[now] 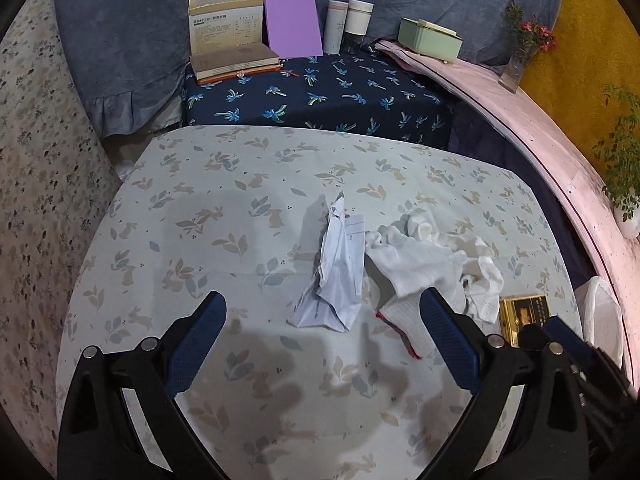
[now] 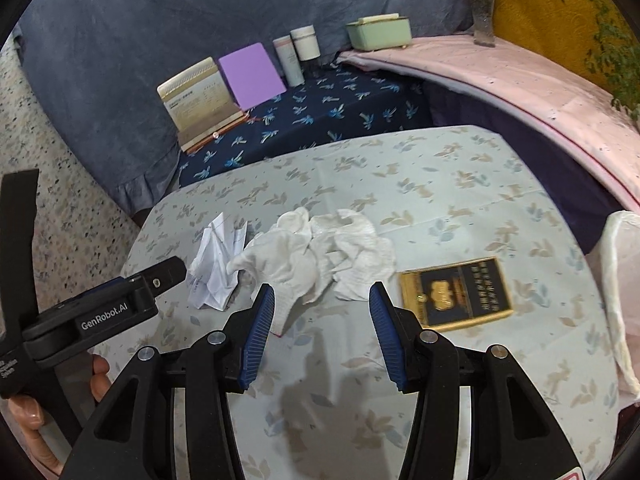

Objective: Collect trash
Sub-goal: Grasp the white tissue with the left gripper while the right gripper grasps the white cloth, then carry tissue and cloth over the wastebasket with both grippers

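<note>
Right gripper [image 2: 322,304]: nearest to its camera; the blue pads stood apart with nothing between them, released, and pointed down at the white cloth.
Left gripper [image 1: 322,312]: its jaws were spread wide and gripped nothing; the crumpled paper lay on the table between the two finger tips, not touched by them.
Crumpled paper [image 1: 336,276]: white, with printed lines, it lay on the table just beside the white cloth, on the side away from the gold box.
White cloth [image 2: 316,252]: a wrinkled heap in the middle of the table, with a thin red edge at its near corner.
Gold box [image 2: 458,294]: flat, dark blue and gold, it lay just beside the white cloth, on the opposite side from the paper.
White bag [image 2: 622,280]: thin plastic, at the table's edge, beyond the gold box from the cloth.
Table [image 2: 460,184]: covered with a pale sheet printed with leaves and rabbits.
Low stand [image 1: 312,96]: behind the table, well apart from the cloth, under dark palm-print fabric; it carried books, a purple board and two white cylinders.
Green box [image 1: 430,38]: farther behind the cloth, on a pink surface.
Person's hand [image 2: 28,412]: it held the handle of the left gripper.
</note>
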Action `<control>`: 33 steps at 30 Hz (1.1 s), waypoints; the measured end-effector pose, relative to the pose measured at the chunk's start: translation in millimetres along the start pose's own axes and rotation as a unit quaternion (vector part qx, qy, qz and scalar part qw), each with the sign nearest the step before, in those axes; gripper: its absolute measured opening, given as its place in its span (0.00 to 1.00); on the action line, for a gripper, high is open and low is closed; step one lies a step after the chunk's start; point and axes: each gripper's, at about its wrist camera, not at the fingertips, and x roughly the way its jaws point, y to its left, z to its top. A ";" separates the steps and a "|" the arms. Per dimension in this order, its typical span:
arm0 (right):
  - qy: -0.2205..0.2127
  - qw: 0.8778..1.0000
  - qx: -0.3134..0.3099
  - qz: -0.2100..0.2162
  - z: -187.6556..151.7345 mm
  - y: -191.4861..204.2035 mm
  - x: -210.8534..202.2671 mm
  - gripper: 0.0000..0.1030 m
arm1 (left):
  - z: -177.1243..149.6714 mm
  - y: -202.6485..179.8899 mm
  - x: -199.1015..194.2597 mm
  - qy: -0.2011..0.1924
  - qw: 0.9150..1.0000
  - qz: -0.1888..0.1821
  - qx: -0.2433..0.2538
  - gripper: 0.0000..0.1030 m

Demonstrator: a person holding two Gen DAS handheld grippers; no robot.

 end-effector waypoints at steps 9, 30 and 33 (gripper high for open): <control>0.025 0.999 -0.026 0.013 10.2 23.6 45.1 0.47 | 17.7 4.9 42.2 0.045 0.998 -0.022 -0.026 0.84; 0.036 0.997 -0.058 0.041 14.8 41.5 70.7 0.08 | 20.5 1.4 54.3 0.064 0.996 -0.057 -0.018 0.18; 0.015 0.997 -0.055 0.045 22.3 41.8 52.2 0.08 | 24.5 -2.8 39.5 0.051 0.996 -0.065 -0.015 0.18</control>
